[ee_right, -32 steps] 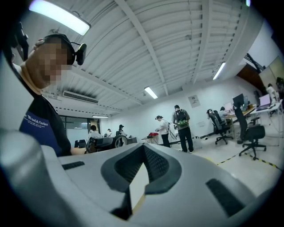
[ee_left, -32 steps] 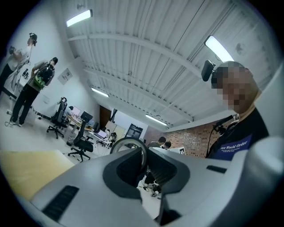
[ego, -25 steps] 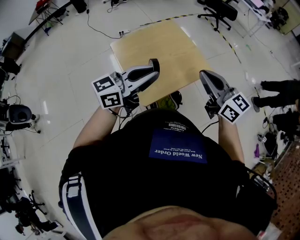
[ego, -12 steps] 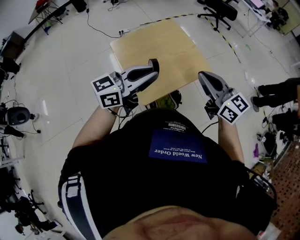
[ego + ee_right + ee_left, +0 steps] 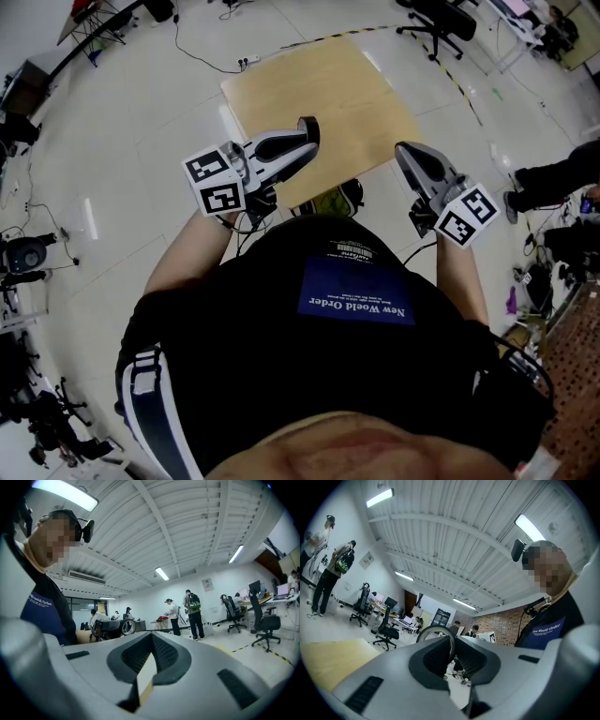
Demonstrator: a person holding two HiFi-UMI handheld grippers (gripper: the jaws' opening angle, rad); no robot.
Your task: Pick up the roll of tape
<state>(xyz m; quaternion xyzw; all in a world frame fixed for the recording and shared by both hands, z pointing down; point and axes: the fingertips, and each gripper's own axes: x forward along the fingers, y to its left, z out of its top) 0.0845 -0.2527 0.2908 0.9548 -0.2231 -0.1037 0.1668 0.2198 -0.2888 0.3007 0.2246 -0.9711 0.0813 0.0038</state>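
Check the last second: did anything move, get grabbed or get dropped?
Only a bystander at the right edge moved further out of the head view. Nothing was grabbed or released: the left gripper stays shut on the roll of tape, the right gripper stays shut and empty, and the wooden table is unmoved.

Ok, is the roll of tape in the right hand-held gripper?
No, the jaws of the right hand-held gripper meet on nothing; the roll of tape sits clamped in the left hand-held gripper.

Two grippers were there — left gripper (image 5: 306,133), right gripper (image 5: 404,150) — one roll of tape (image 5: 434,627), one wooden table (image 5: 319,86) beyond.
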